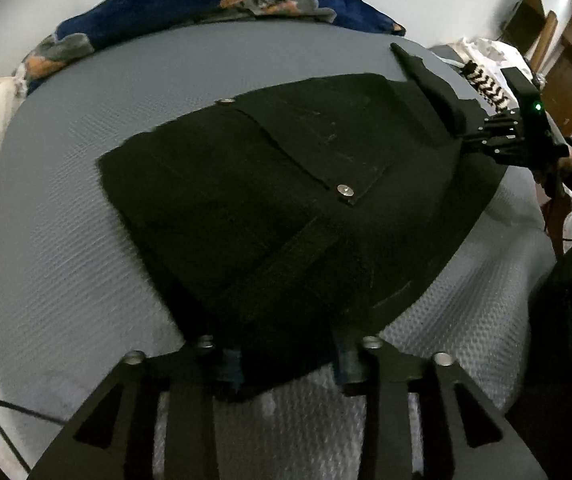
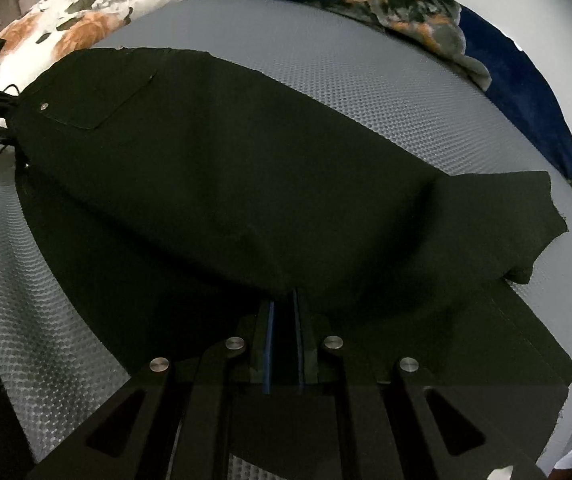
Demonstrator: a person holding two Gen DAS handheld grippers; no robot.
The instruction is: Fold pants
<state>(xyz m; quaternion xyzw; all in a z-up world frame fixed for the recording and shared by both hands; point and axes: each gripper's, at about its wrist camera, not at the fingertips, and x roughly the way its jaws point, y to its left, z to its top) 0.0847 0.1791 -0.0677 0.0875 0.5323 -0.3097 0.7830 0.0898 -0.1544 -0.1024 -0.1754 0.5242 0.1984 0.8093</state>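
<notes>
Two tongs (image 1: 290, 364) (image 2: 283, 320), one black pants (image 1: 286, 200).

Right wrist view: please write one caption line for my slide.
Right tool shut on black pants spread over a grey bed sheet, floral blanket behind.

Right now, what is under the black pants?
The black pants lie on a grey textured bed cover, which shows all around them. Whatever sits directly beneath the cloth is hidden. The right gripper pinches their edge.
</notes>
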